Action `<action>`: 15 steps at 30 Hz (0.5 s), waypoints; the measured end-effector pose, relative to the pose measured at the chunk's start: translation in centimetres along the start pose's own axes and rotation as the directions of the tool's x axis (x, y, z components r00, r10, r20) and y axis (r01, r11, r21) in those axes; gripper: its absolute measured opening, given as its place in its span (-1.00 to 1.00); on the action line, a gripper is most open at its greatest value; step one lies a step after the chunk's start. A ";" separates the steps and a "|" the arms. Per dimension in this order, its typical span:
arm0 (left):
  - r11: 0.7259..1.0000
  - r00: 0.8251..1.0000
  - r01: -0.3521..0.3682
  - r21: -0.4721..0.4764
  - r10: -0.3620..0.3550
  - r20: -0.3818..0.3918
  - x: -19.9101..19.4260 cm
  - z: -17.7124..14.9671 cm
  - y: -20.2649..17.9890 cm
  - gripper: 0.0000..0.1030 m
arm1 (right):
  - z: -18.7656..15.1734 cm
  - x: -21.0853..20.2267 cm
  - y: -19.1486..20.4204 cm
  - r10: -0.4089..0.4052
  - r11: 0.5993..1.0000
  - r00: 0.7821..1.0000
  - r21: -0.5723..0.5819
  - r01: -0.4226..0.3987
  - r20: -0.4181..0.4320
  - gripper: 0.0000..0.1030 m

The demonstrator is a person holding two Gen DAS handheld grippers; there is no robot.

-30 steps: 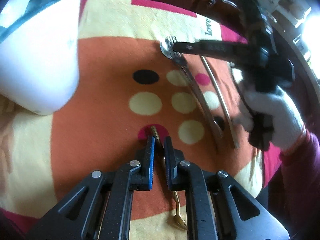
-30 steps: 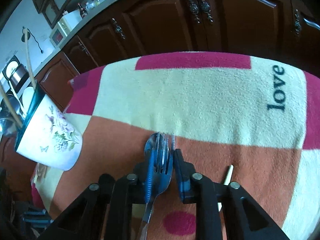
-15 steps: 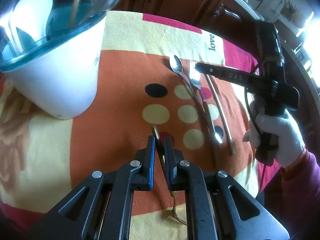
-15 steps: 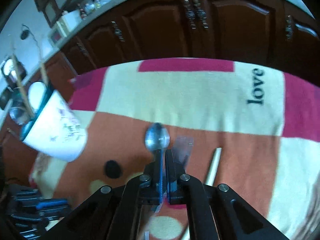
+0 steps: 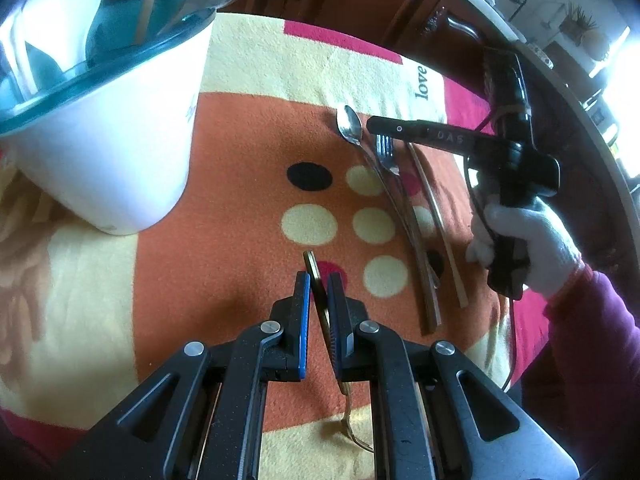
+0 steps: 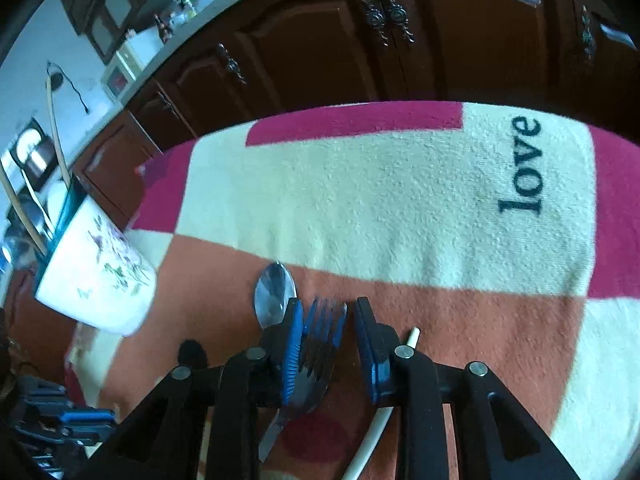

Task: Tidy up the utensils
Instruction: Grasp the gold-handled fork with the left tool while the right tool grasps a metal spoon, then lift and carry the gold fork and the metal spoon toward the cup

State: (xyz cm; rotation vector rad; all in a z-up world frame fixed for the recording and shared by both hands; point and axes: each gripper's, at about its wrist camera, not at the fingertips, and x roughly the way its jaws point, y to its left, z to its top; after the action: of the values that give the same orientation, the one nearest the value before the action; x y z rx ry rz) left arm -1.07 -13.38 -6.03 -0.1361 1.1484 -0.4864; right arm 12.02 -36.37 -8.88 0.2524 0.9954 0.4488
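While your left claw (image 5: 317,280) stays pinched on the gold utensil (image 5: 320,300), that piece stands tilted between the blue pads, its handle end poking up past the tips and its far end trailing down toward the yellow part of the cloth (image 5: 240,200). Your right claw (image 6: 323,312) has just been opening: its jaws now stand a little apart with the fork (image 6: 320,332) lying between them, tines pointing away from you, and neither pad presses on it. A spoon (image 6: 274,296) lies touching the fork's left side, bowl further out. A pale chopstick (image 6: 374,440) lies just right of the right jaw. From the left view, spoon, fork and chopstick lie side by side on the orange patch, roughly parallel. Your gloved hand (image 5: 528,236) grips the right tool's handle. The white holder (image 5: 104,152) with the teal rim sits far left, already holding a white spoon and sticks
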 end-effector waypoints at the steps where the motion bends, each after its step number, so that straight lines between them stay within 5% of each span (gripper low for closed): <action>1: 1.000 1.000 0.002 -0.001 -0.002 -0.002 0.1 0.0 0.0 -0.86 | -0.1 0.0 0.0 0.015 1.000 1.000 0.007 -0.015 -0.008 -0.69; 4: 1.000 1.000 0.011 -0.003 -0.011 -0.005 0.2 0.1 0.1 -0.86 | -0.9 -1.1 1.0 0.012 0.999 1.000 -0.040 -0.013 -0.017 -0.95; 15: 0.999 0.997 0.038 0.000 -0.038 0.064 -3.3 0.1 -0.4 -0.90 | -2.7 -11.1 5.9 -0.047 0.994 0.980 -0.084 0.064 0.192 -0.97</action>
State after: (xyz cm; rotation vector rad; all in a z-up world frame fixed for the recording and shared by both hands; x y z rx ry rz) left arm -2.14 -12.35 -3.10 -0.1744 1.0849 -0.5115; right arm 3.09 -36.37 0.36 0.1819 0.7911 0.4095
